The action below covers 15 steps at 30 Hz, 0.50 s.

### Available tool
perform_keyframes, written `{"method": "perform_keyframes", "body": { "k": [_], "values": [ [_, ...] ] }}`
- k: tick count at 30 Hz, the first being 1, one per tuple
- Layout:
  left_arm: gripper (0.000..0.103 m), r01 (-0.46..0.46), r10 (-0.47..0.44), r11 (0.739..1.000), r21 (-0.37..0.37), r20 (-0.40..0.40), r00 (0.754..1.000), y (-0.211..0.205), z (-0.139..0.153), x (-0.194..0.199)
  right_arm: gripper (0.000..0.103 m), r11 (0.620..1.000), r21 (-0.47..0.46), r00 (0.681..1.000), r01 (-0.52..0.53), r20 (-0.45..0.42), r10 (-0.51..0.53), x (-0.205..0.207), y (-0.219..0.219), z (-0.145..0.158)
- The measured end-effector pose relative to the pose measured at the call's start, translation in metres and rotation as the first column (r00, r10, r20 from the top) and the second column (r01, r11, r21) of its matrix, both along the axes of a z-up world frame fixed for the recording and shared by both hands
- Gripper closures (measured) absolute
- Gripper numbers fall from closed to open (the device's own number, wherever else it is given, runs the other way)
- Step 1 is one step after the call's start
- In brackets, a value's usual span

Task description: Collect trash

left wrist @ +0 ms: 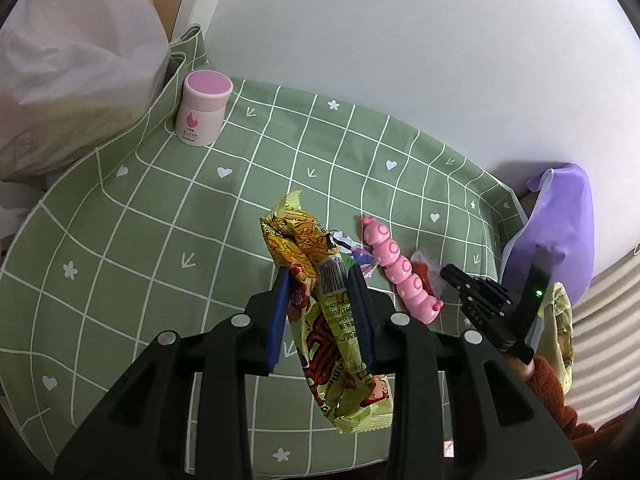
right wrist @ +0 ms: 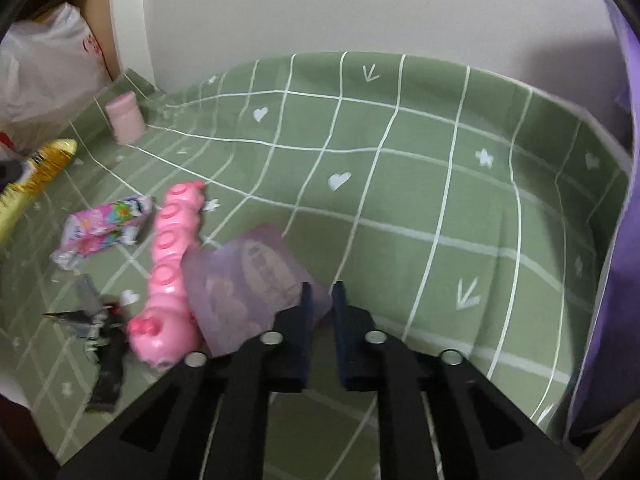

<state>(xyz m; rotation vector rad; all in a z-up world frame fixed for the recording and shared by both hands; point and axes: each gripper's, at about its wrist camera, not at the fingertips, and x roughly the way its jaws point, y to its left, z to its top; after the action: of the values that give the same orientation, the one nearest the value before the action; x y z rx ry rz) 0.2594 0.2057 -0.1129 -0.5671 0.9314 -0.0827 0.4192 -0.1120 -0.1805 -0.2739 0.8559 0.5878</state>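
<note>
so there's three wrappers: one yellow (left wrist: pixel 320 312), one flowery (right wrist: pixel 106 226), one clear (right wrist: pixel 256 292). One pink toy (right wrist: pixel 172 264), one pink jar (left wrist: pixel 204 110).

Snack wrapper (left wrist: pixel 320 292): a barcode panel with small digits beside it, too fine to read; large red characters on yellow, not legible; a cartoon figure near the lower end.
Pink jar (left wrist: pixel 203 110): a pink fruit-shaped emblem on the white wall, with a line of tiny print under it that cannot be read.
Tablecloth (left wrist: pixel 160 220): white grid lines with drawn hearts, small flowers and arrow marks; no words.
Clear wrapper (right wrist: pixel 256 280): an oval printed label, blurred past reading.
Flowered wrapper (right wrist: pixel 104 228): floral print, no legible lettering.
White plastic bag (right wrist: pixel 48 76): a red mark, partly hidden, unreadable.
</note>
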Motion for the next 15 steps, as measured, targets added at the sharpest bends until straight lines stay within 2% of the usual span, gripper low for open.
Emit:
{"method": "perform_keyframes", "body": {
  "k": [4,6,15],
  "values": [
    [0.075,0.014,-0.014,1.0,-0.015,0.007,1.0,-0.006,-0.001,0.0,0.097,0.99,0.128,0.998,0.066,-0.017,-0.064,-0.013,-0.021,0.023],
    [0.075,0.033,-0.032,0.999,-0.027,0.008,0.999,-0.01,-0.001,0.0,0.099,0.983,0.161,0.996,0.084,-0.009,-0.083,-0.02,-0.03,0.035],
    [0.075,0.121,-0.119,0.992,-0.045,0.045,0.992,-0.037,0.006,-0.001,0.099,0.97,0.21,0.985,0.126,0.086,-0.147,-0.063,-0.065,0.09]
  ]
}}
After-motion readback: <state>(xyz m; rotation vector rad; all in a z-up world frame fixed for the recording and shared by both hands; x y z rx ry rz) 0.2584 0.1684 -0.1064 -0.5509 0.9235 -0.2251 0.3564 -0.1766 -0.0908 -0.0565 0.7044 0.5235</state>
